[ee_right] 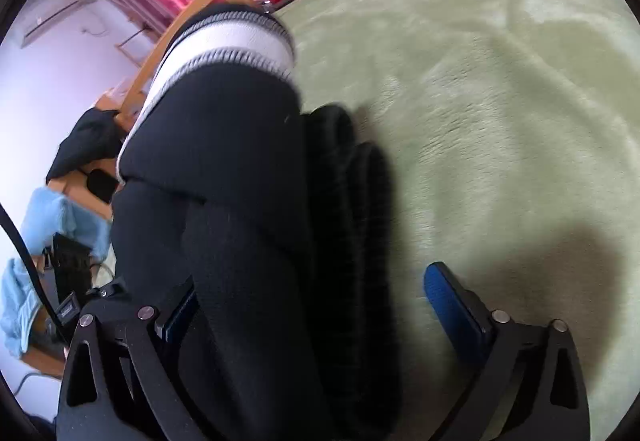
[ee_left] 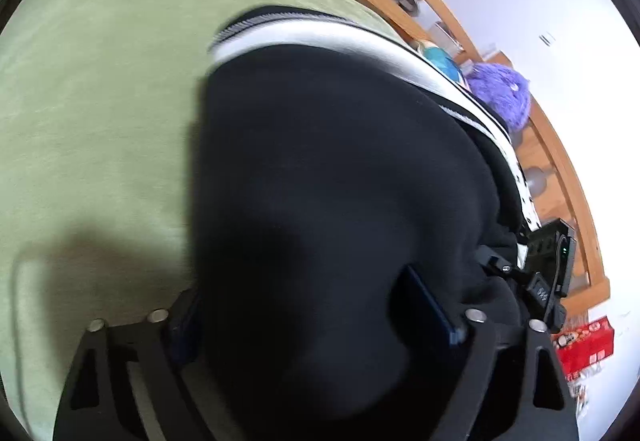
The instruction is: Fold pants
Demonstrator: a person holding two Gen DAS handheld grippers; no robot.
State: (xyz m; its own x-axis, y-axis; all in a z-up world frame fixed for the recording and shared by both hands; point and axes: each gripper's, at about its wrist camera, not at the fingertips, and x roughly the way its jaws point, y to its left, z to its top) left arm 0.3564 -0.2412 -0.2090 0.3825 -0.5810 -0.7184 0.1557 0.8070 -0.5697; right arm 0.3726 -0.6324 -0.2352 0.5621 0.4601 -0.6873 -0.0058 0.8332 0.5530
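My left tongs (ee_left: pixel 320 321) stood wide, the black pants (ee_left: pixel 340 181) bulging between the pads but not pinched. My right tongs (ee_right: pixel 320 305) gaped too, the left pad against the cloth, the right pad clear over the green bed (ee_right: pixel 500 101). The pants lay folded in a stack running straight away from both tongs, white waistband (ee_right: pixel 228 41) at the far end, so neither hand was nearer.

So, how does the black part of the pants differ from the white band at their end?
The black part is dark, plain and fills most of the view; the white band is pale, narrow and edged with grey ribbing. The black part lies nearest the camera; the white band lies at the far end. Both rest on the green blanket.
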